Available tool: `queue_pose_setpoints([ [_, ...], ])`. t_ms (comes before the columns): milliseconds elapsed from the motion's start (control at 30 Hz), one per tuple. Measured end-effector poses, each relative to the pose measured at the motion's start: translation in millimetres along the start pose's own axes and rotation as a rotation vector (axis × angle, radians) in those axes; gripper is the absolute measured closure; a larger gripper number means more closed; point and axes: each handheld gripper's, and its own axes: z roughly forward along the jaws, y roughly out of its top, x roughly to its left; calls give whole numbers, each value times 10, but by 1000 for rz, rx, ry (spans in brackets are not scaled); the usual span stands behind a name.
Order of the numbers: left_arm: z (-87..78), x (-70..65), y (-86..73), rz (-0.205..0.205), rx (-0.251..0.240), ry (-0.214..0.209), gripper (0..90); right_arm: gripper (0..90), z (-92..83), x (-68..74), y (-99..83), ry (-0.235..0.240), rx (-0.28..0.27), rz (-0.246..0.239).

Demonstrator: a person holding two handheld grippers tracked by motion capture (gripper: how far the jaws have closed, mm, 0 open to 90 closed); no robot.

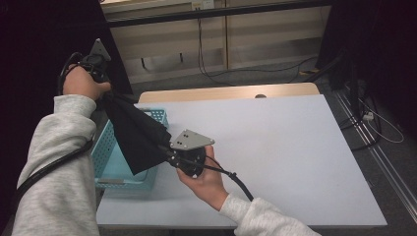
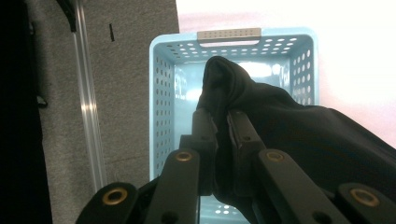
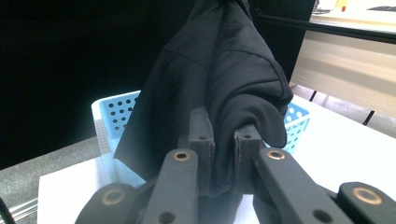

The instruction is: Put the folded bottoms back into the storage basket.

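Two grippers, left gripper (image 1: 105,93) and right gripper (image 1: 164,150), clench black cloth (image 1: 135,132) stretched over blue basket (image 1: 105,164) at table's (image 1: 275,147) left edge, likely for lowering in.

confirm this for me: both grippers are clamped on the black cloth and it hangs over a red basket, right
Not quite: the basket is light blue, not red, as the left gripper view shows. The rest holds: the left gripper and the right gripper are both shut on the black cloth, which hangs over the basket.
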Motion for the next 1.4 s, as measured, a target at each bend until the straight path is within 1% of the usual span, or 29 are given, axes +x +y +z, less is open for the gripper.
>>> queue_pose_setpoints([
  [200, 24, 72, -20, -13, 8, -5, 833, 818, 31, 20, 20, 5, -2, 4],
  [233, 30, 90, -21, -10, 22, -9, 833, 818, 39, 26, 25, 7, -1, 1],
  [300, 52, 124, -31, -13, 18, -4, 833, 817, 58, 47, 38, 9, -2, -2],
  [333, 62, 144, -36, -14, 25, -5, 833, 817, 66, 59, 47, 13, 2, -7],
  [533, 89, 234, -57, -6, 31, 4, 833, 818, 134, 128, 97, 32, 4, -20],
  [767, 135, 304, -76, -4, 13, -8, 833, 818, 231, 191, 77, 49, 14, -28],
  [800, 136, 315, -74, -2, 17, -9, 833, 817, 247, 196, 72, 52, 17, -26],
  [967, 144, 341, -65, 9, 5, -11, 834, 817, 309, 230, 56, 61, 19, -29],
  [1067, 167, 354, -58, 11, -6, -4, 834, 817, 356, 250, 46, 70, 20, -26],
  [1133, 184, 375, -51, 14, -2, -4, 834, 817, 389, 264, 33, 77, 24, -28],
  [1267, 220, 427, -33, 11, -10, -2, 834, 817, 457, 289, 15, 84, 21, -28],
  [1333, 244, 447, -15, 12, -12, -9, 833, 817, 487, 300, 12, 88, 17, -25],
  [1400, 272, 451, 11, 20, -28, -16, 834, 817, 514, 308, 7, 84, 16, -32],
])
